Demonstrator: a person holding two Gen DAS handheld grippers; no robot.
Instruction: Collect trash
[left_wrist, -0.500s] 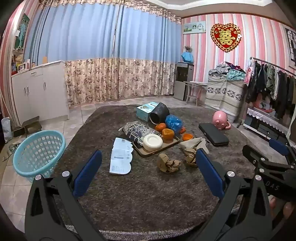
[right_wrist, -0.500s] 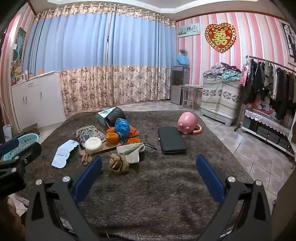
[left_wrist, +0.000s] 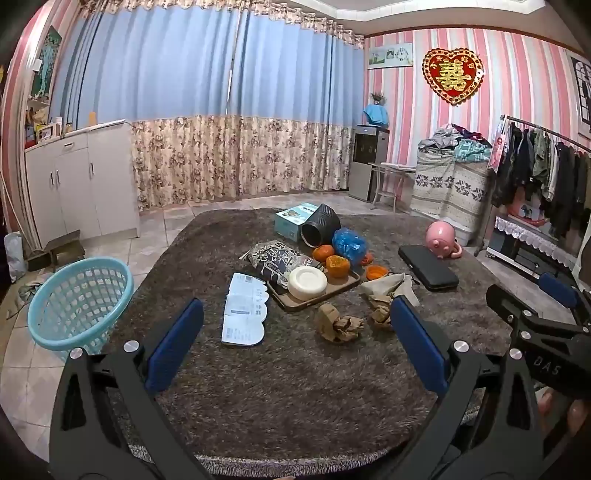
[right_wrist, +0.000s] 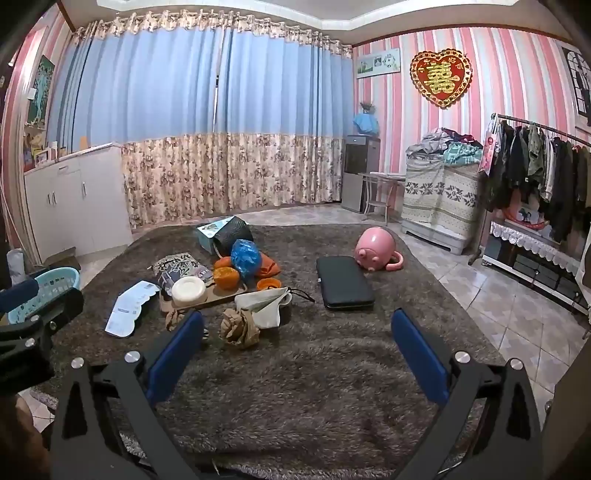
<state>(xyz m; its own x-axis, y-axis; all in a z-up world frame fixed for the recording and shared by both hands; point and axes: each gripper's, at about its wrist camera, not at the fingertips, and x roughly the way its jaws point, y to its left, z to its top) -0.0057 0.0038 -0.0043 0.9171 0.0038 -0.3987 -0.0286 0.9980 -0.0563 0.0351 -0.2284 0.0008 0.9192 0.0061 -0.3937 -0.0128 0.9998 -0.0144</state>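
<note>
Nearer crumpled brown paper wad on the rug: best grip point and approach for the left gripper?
Pinch the crumpled brown paper wad across its raised middle folds, coming from above and slightly from the near side. It lies loose on the shaggy rug, apart from the tray, so nothing blocks that side. The left gripper is open and empty; the wad's irregular creases should compress between the fingers.

The right tongs (left_wrist: 546, 317) bear the letters "DAS"; right of the curtains (left_wrist: 207, 110), a heart plaque (left_wrist: 453, 75) shows a gold "囍".

Right gripper (right_wrist: 295, 354) held wide open above the shaggy rug (right_wrist: 314, 387); crumpled brown paper (right_wrist: 239, 328) lies just beyond its left finger, tray (right_wrist: 221, 295) farther.
</note>
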